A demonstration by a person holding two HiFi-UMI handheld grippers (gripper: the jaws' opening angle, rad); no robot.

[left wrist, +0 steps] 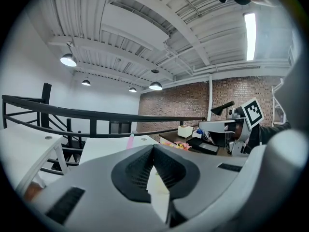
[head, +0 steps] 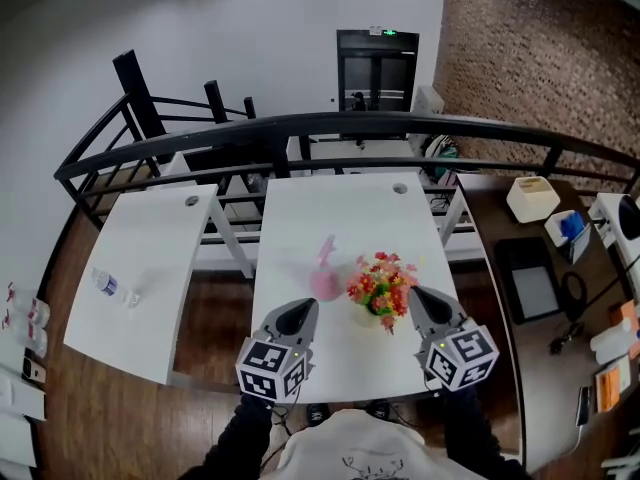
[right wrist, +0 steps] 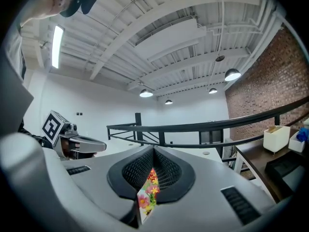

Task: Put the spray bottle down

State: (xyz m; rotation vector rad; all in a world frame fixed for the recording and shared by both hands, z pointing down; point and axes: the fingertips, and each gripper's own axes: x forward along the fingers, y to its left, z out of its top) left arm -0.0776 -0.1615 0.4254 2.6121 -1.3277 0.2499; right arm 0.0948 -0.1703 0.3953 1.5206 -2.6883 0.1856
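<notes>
The pink spray bottle (head: 325,268) stands upright on the white table (head: 300,218), free of both grippers; its top also shows in the left gripper view as the pink spray bottle (left wrist: 130,140). My left gripper (head: 299,313) hovers just in front of it, jaws shut and empty. My right gripper (head: 419,298) is also shut with nothing held, to the right of a pot of colourful flowers (head: 380,288). In the left gripper view my left gripper (left wrist: 153,147) has its pads closed together. In the right gripper view my right gripper (right wrist: 153,149) is closed, with the flowers (right wrist: 148,192) visible beyond it.
A second white table (head: 150,268) at the left carries a small water bottle (head: 105,283). A black railing (head: 350,123) runs behind both tables. A dark desk at the right holds a white box (head: 532,198), a black tray (head: 533,288) and other items.
</notes>
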